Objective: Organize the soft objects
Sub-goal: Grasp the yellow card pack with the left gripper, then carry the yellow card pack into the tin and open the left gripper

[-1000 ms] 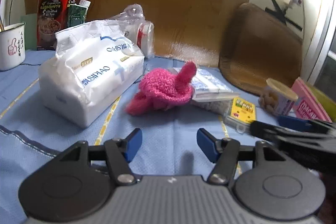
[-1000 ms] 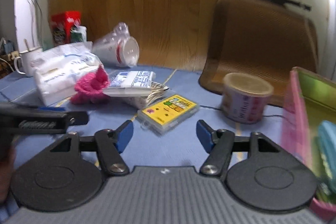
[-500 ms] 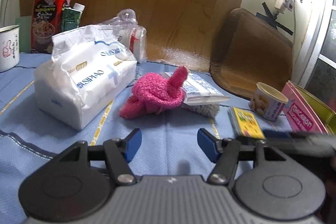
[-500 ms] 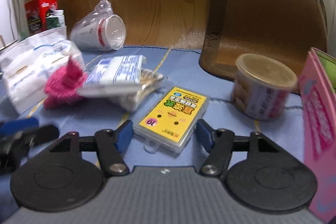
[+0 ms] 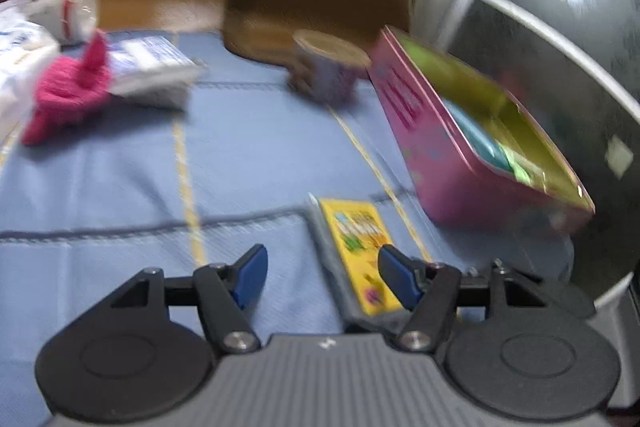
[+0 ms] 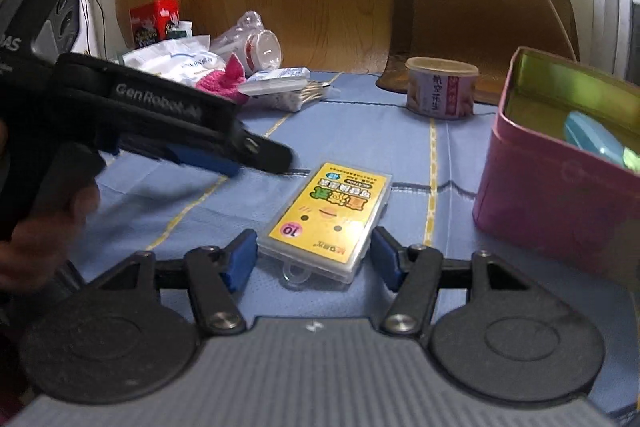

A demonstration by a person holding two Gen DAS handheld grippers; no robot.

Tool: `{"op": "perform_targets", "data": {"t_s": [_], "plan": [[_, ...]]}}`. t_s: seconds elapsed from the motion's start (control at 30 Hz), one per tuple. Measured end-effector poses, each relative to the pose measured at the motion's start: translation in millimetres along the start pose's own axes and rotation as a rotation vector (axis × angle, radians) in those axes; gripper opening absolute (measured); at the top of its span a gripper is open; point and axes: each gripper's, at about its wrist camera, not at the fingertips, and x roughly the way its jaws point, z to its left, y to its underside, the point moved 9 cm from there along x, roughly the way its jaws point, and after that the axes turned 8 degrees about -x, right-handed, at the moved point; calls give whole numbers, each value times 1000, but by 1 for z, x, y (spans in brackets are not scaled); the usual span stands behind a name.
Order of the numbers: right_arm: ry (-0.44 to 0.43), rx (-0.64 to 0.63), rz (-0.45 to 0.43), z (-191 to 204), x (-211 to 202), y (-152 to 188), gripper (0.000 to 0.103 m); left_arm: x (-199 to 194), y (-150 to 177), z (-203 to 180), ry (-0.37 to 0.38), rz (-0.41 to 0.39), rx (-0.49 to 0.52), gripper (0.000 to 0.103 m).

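Both tongs have swung from the pink sock (image 6: 221,83) toward the yellow case (image 6: 328,219). Right tongs (image 6: 313,259), just narrowing, straddle it ungripped; left tongs (image 5: 322,277) open, empty. Sock still far back on the worktop (image 6: 360,131), unsorted.

I see the table (image 6: 360,147) under a blue cloth: a yellow card case (image 6: 328,219) nearest me, a pink tin (image 6: 552,195) on the right, a lidded can (image 6: 440,87) behind, a pink sock (image 6: 220,83) (far left) beside a tissue pack (image 6: 176,61).
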Motion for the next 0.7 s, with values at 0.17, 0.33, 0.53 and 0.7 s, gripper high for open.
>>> {"op": "perform_targets", "data": {"t_s": [0.17, 0.33, 0.53, 0.7], "plan": [[-81, 133, -36, -8, -4, -4, 64, 0, -1, -24, 61, 39, -16, 38], [4, 57, -204, -19, -38, -32, 64, -23, -34, -77, 115, -73, 98, 36], [213, -32, -303, -64, -61, -59, 65, 15, -67, -142, 164, -103, 215, 37], [269, 44, -221, -121, -48, -59, 65, 67, -78, -160, 152, -45, 197, 39]]}}
